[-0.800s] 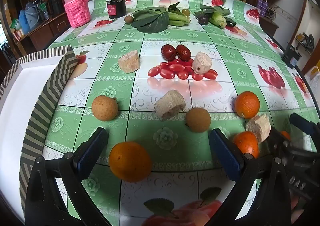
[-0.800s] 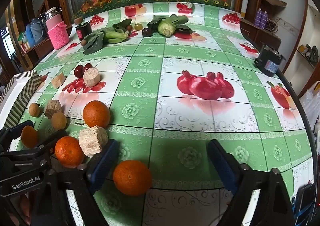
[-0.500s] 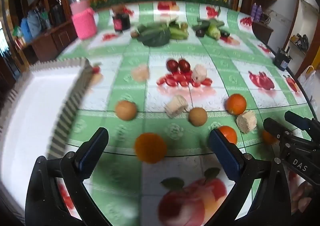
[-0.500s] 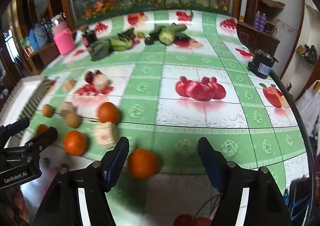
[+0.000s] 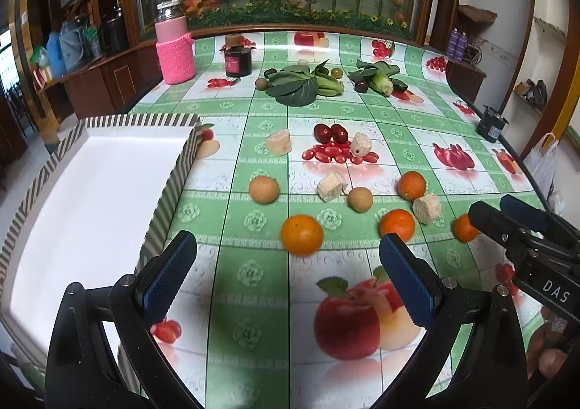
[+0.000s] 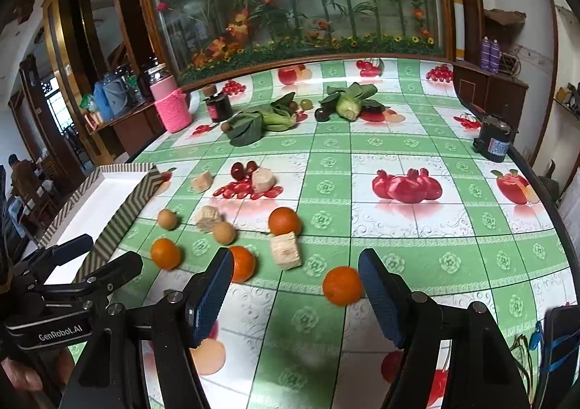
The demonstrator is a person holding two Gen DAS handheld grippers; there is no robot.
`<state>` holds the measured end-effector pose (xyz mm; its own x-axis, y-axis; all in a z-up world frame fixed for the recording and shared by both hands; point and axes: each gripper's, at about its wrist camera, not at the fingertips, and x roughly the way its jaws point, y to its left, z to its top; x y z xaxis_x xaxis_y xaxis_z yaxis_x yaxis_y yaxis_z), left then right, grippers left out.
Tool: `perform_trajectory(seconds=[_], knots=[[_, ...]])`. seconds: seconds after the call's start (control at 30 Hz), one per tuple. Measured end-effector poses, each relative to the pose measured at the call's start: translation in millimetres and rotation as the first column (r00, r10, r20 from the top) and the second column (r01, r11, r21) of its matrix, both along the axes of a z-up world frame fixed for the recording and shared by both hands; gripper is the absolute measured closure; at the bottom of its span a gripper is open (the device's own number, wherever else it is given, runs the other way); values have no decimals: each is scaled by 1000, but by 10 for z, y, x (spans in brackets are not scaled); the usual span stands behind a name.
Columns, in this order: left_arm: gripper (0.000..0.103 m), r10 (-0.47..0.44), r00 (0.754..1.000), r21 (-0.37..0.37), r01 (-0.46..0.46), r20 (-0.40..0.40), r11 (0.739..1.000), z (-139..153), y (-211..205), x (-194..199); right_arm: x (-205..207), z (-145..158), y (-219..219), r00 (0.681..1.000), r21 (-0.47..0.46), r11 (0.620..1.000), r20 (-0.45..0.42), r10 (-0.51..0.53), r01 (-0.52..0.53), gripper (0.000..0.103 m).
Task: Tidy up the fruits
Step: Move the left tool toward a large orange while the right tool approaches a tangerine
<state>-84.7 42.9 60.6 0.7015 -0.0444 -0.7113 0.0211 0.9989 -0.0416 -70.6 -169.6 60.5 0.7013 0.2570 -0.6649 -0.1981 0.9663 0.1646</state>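
Observation:
Several oranges lie on the green fruit-print tablecloth: one orange [image 5: 301,234] sits ahead of my open, empty left gripper [image 5: 288,276], with others [image 5: 397,224] to its right. My right gripper [image 6: 295,291] is open and empty above the table; an orange [image 6: 342,285] lies just ahead, near its right finger. Two brown round fruits [image 5: 264,189] [image 5: 359,199], red dates and cherry tomatoes [image 5: 331,149] and pale sugarcane chunks [image 5: 331,185] lie farther back. A white tray with a striped rim [image 5: 181,166] stands at the left.
A pink knitted jar [image 5: 175,50], a dark jar [image 5: 238,60], leafy greens [image 5: 301,84] and corn [image 5: 380,81] stand at the table's back. A small black device [image 6: 494,140] sits at the right edge. The table edge curves away on the right.
Both grippers have pulled back and risen, so the fruits look farther away. The tray is now more in the left wrist view. Nothing was picked up.

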Motion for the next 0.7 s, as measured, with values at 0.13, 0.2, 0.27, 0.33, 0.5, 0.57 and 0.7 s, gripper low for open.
perform_trajectory(seconds=[0.13,0.2,0.27,0.33,0.5,0.57,0.7], knots=[[1,-13,1000,-11,13,4,1000,13,66,-96,-77,-22,-2,1000,-24,1000,-2,9,-9,32],[1,-14,1000,-7,14,3,1000,7,112,-145,-115,-30,0,1000,-27,999,0,20,-20,32],[1,-20,1000,-10,20,4,1000,8,155,-181,-143,-36,2,999,-19,999,2,38,-38,35],[1,-23,1000,-11,23,8,1000,14,202,-213,-166,-42,21,999,-20,998,3,52,-52,35],[1,-11,1000,-14,11,-10,1000,-43,255,-208,-194,-59,96,997,-23,997,13,72,-72,35],[1,-6,1000,-15,5,-20,1000,-69,272,-187,-178,-76,107,997,-23,997,5,76,-76,35],[1,4,1000,-11,-4,-14,1000,-77,280,-174,-160,-117,131,996,-15,996,-13,89,-90,35]])
